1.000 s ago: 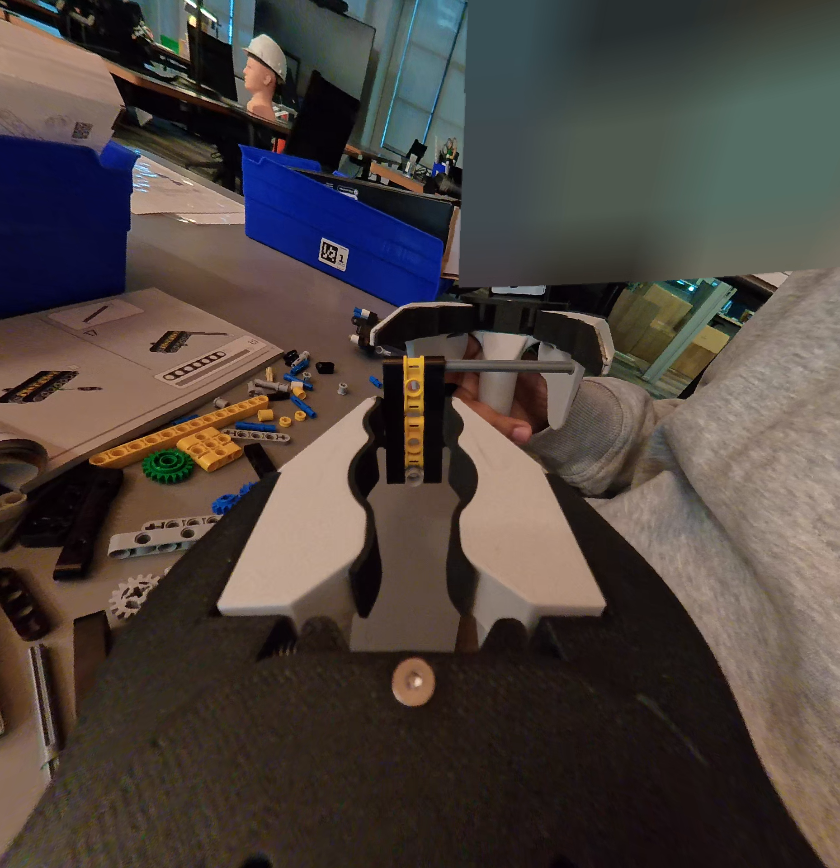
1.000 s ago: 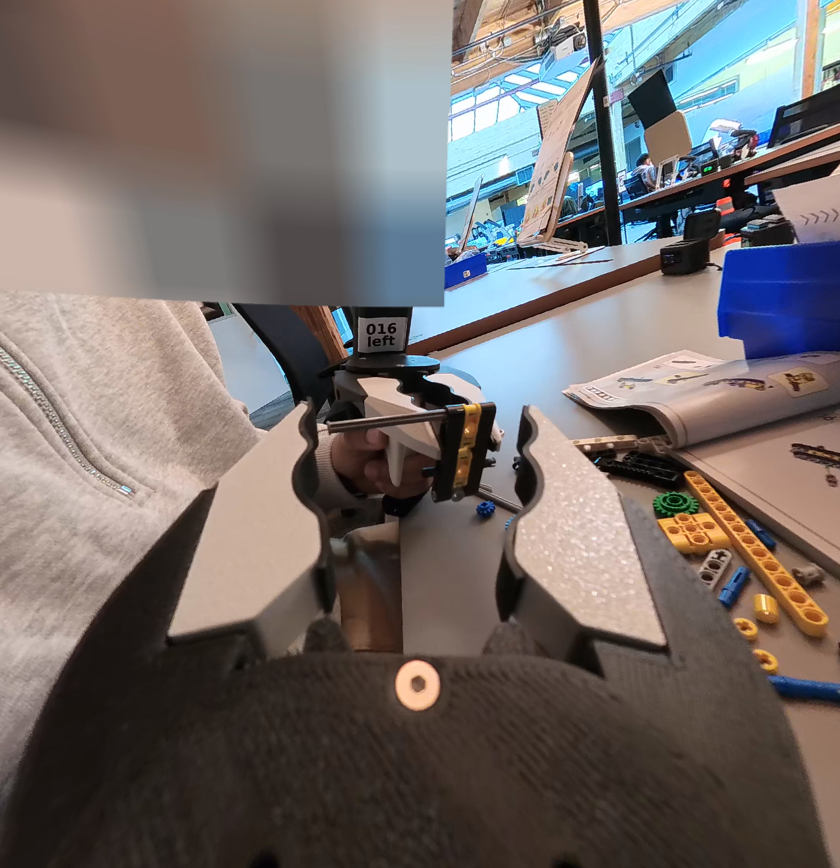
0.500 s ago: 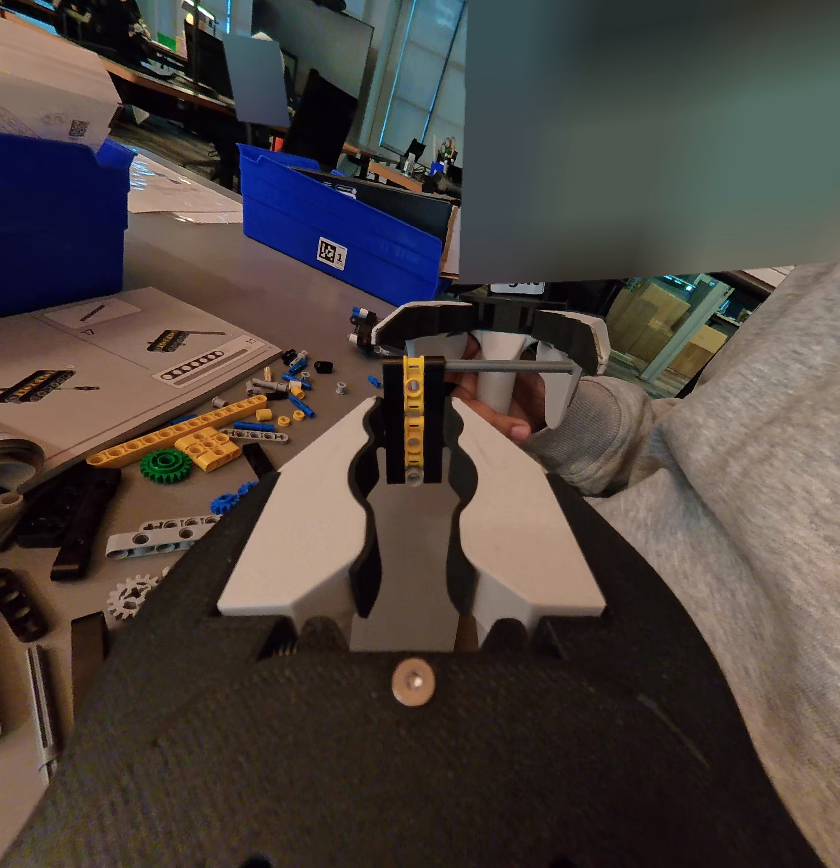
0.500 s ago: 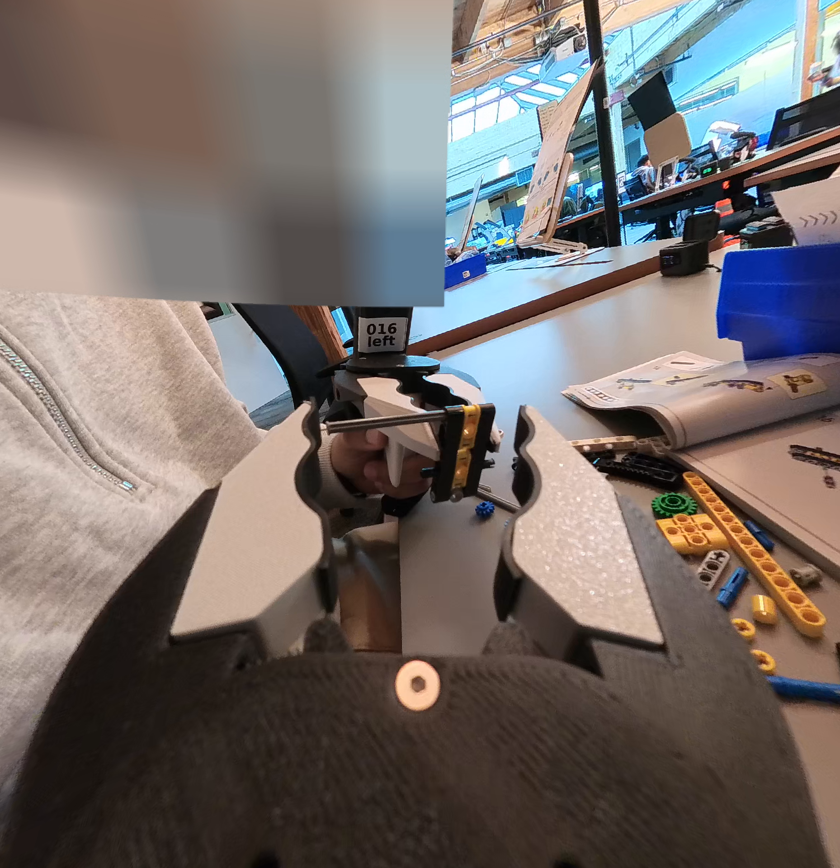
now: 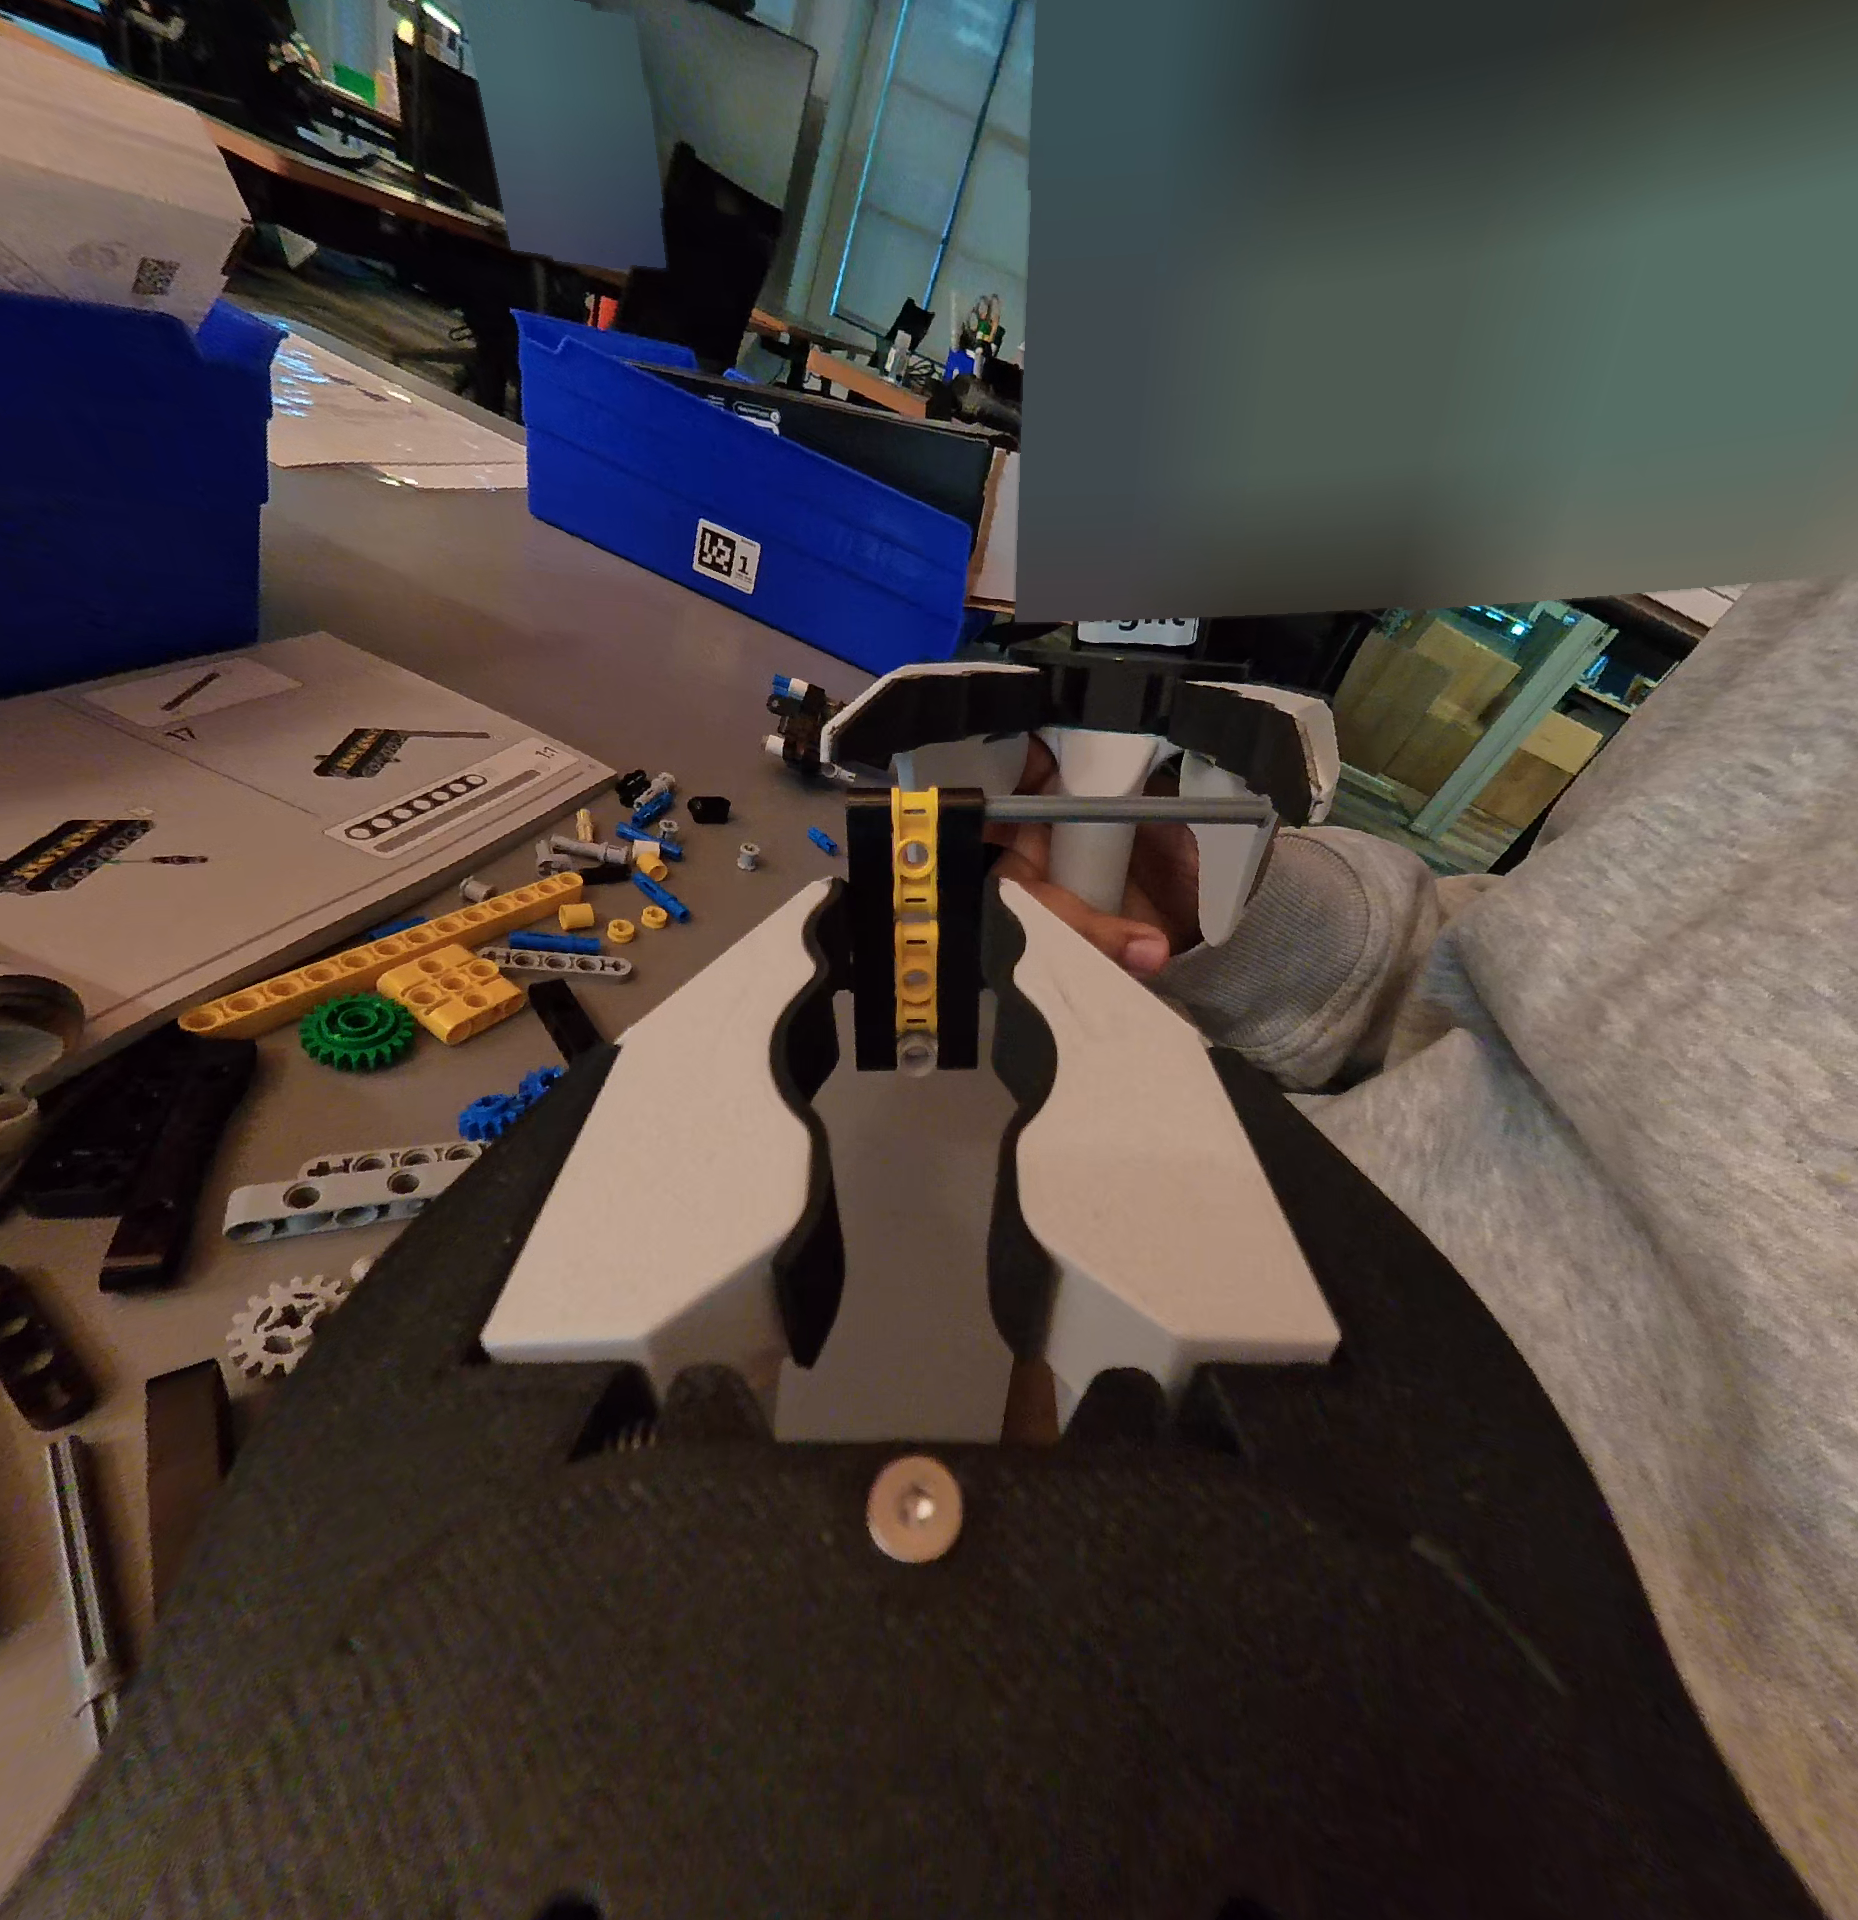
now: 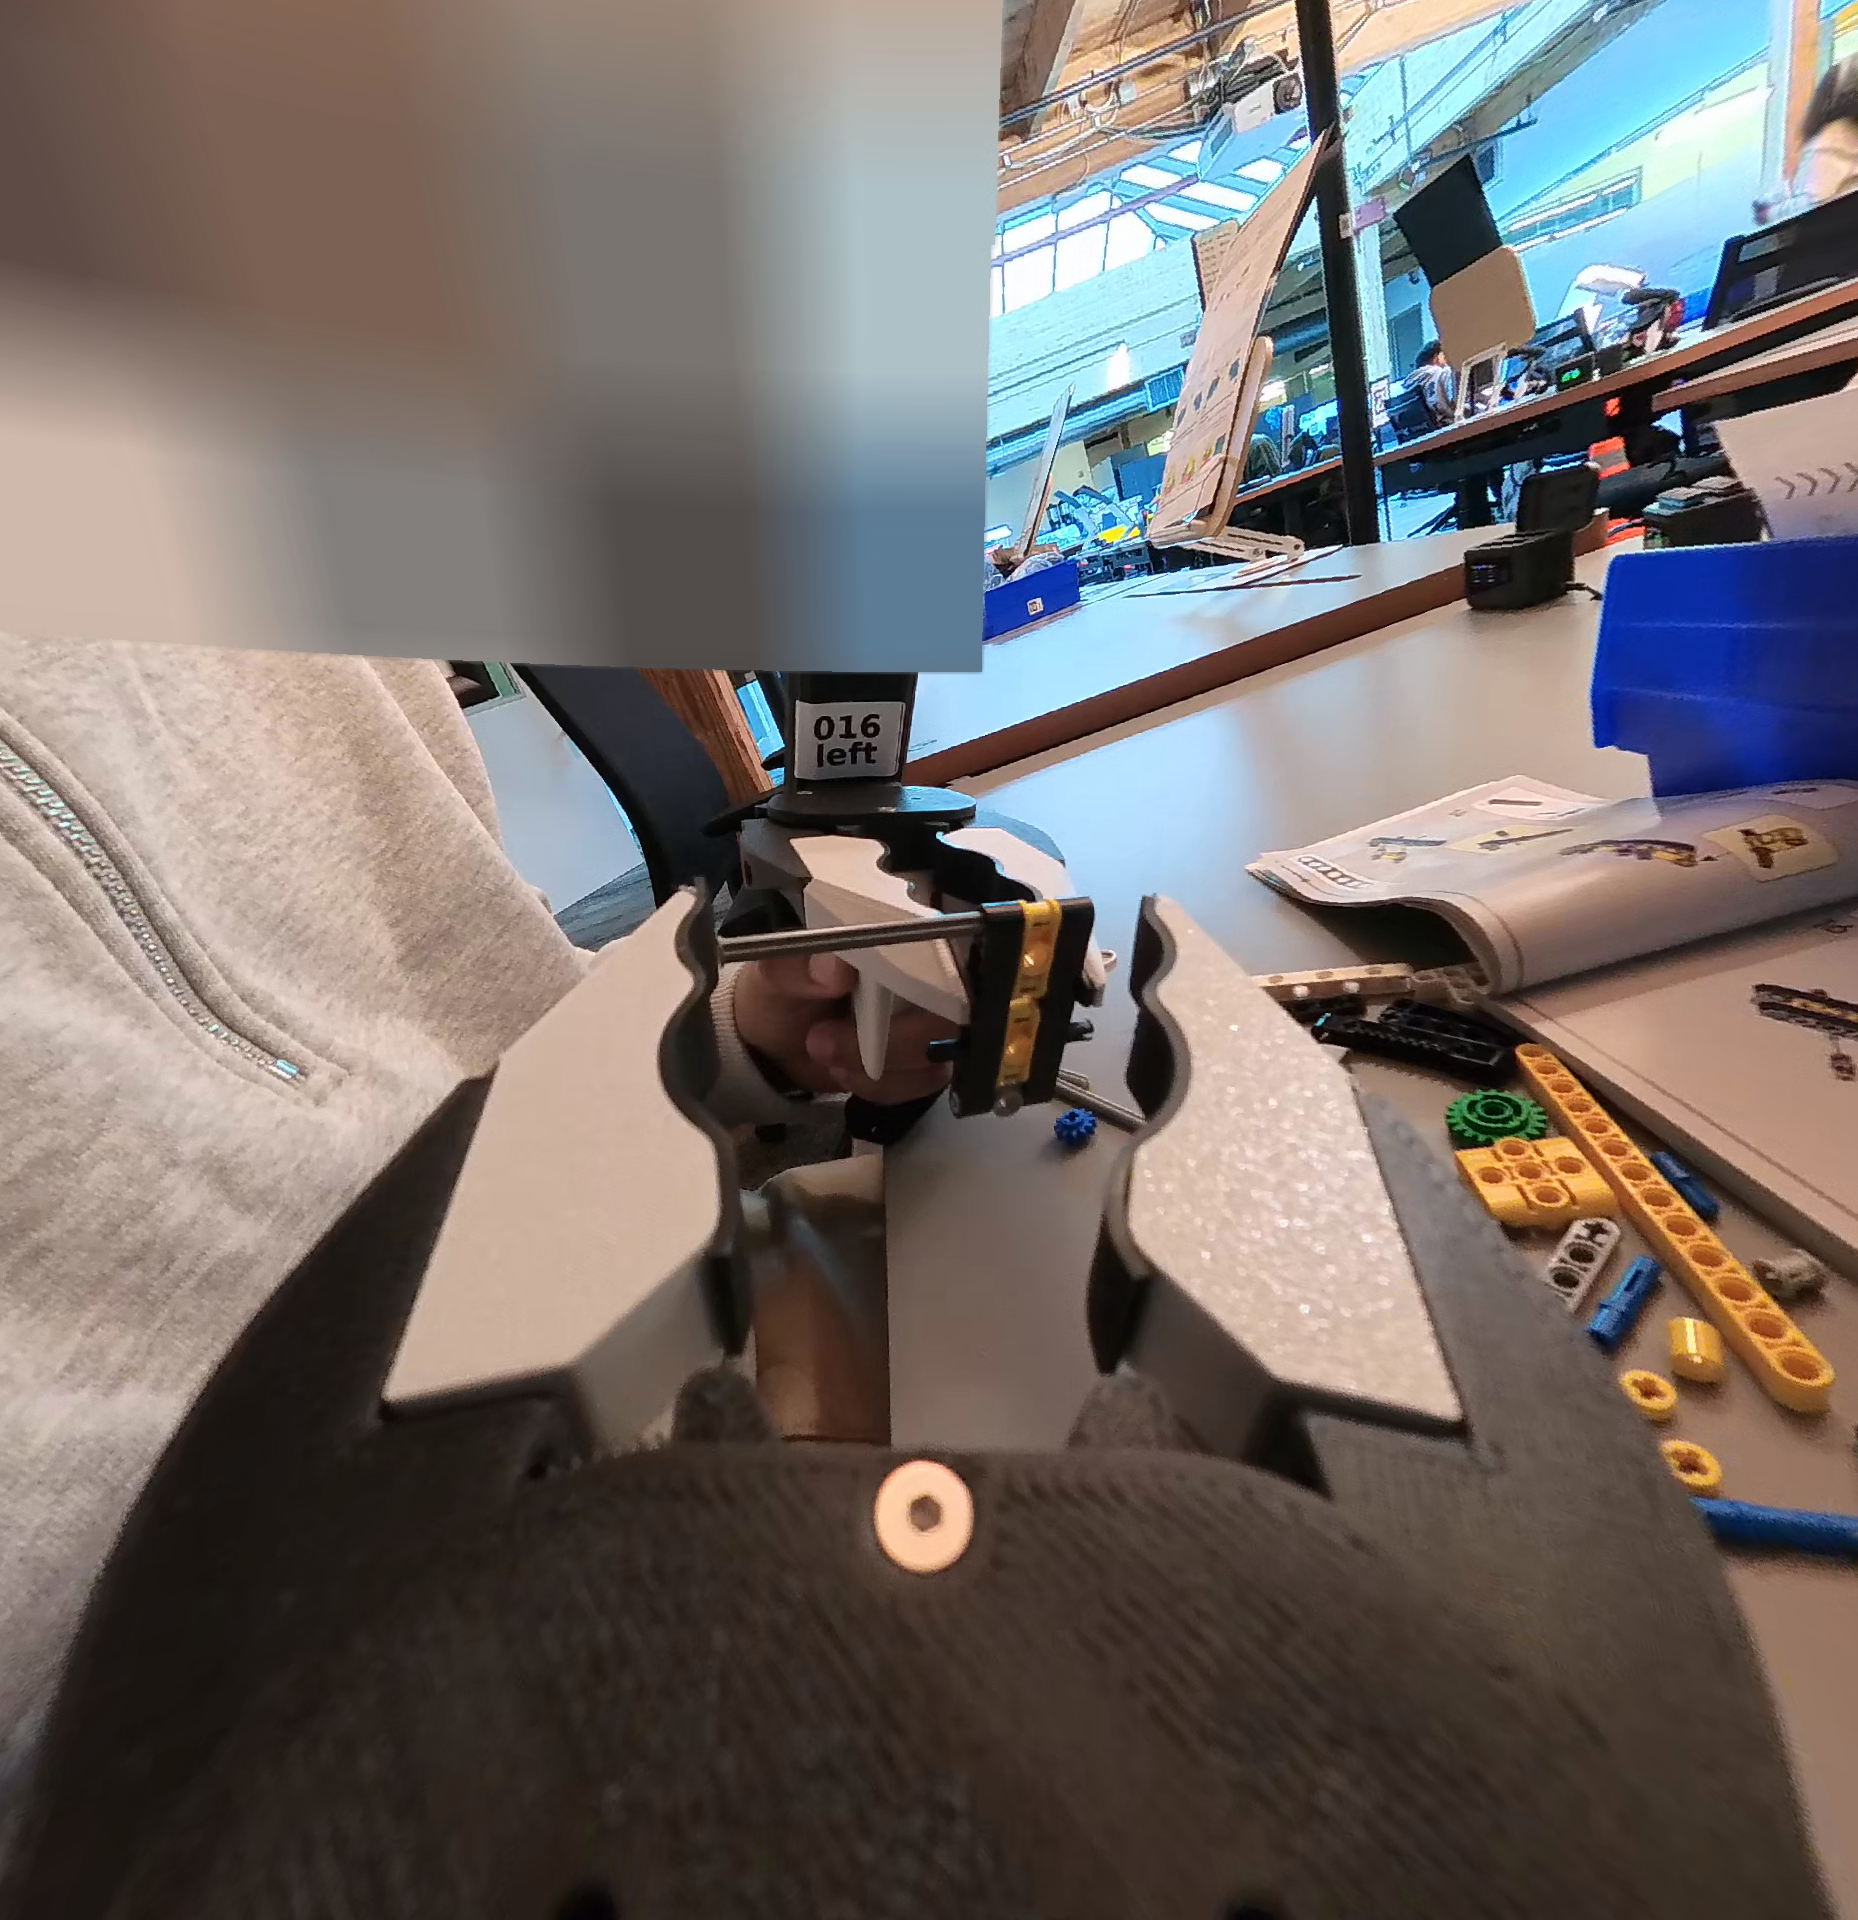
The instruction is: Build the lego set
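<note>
Left hand-held gripper (image 5: 912, 935) pinches a small stack of beams (image 5: 912, 925) — two black ones with a yellow one between — upright at its fingertips. A grey rod (image 5: 1122, 812) runs sideways from the top of the stack toward the right hand-held gripper (image 6: 920, 997), whose fingers are spread wide on either side of the stack, gripping nothing; the rod's free end looks to be right at its left finger (image 6: 634, 1132).

By my reading, the build is at an early stage: only this small piece is assembled. Most parts lie loose on the worktop (image 5: 468, 592) left of the left hand-held gripper — a long yellow beam (image 5: 385, 966), a green gear (image 5: 358, 1031), blue pins (image 5: 650, 894) — beside the open instruction booklet (image 5: 229, 790).
</note>
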